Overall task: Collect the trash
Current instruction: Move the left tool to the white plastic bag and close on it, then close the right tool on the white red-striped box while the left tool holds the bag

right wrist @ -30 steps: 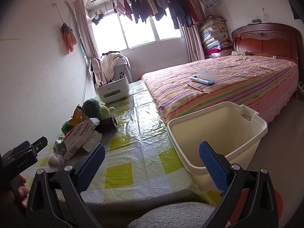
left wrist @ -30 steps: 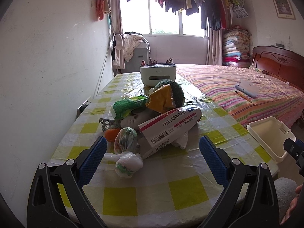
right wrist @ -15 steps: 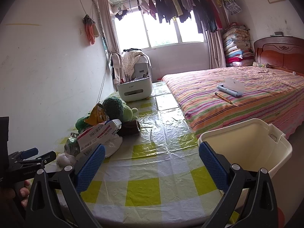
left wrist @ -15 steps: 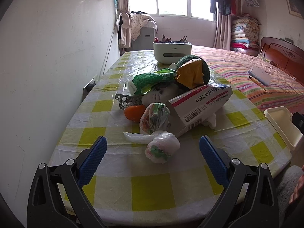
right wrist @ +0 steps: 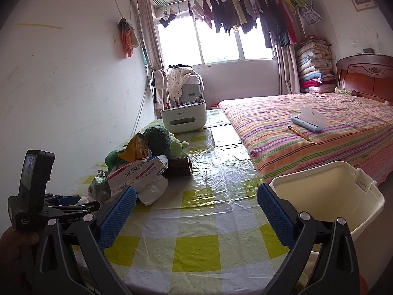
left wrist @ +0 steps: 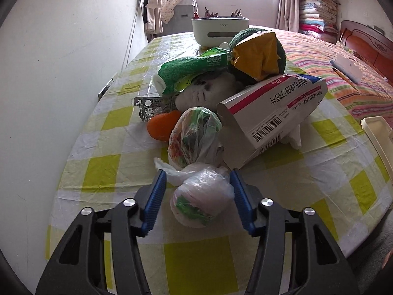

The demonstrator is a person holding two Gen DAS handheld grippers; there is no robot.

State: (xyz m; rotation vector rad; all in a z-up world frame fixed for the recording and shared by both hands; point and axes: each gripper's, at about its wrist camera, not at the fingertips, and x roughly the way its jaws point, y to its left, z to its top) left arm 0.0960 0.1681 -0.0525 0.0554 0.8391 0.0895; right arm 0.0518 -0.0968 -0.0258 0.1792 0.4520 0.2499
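Bare checked desk (right wrist: 196, 245) between the heap and the near edge, open for moving; wall close along the left side, bed (right wrist: 319, 127) tight against the desk's right side. Cream bin (right wrist: 331, 196) at the near right corner, mouth up, rim just past the desk edge. Far end taken up by a white organiser box (right wrist: 183, 119).

Left gripper (left wrist: 197, 179) low over the near part of the desk, jaws just been closing and now set round a small knotted plastic bag (left wrist: 201, 201); right blue pad touching the bag's side, left pad apart from it with a slim gap, so not clamped. Bag whitish and crinkled, green patch showing through, loose tail trailing left. Foremost piece of the heap, well apart from the bin.

Just behind: a second clear bag (left wrist: 196, 135) with printed wrappers inside, an orange fruit (left wrist: 163, 127) to its left, a white and pink carton (left wrist: 272, 108) tilted on top, green wrapper (left wrist: 191, 67), yellow foil packet (left wrist: 256, 56), green plush toy (right wrist: 159, 140).

Right gripper (right wrist: 196, 204) above the near desk edge, jaws released wide, nothing between them
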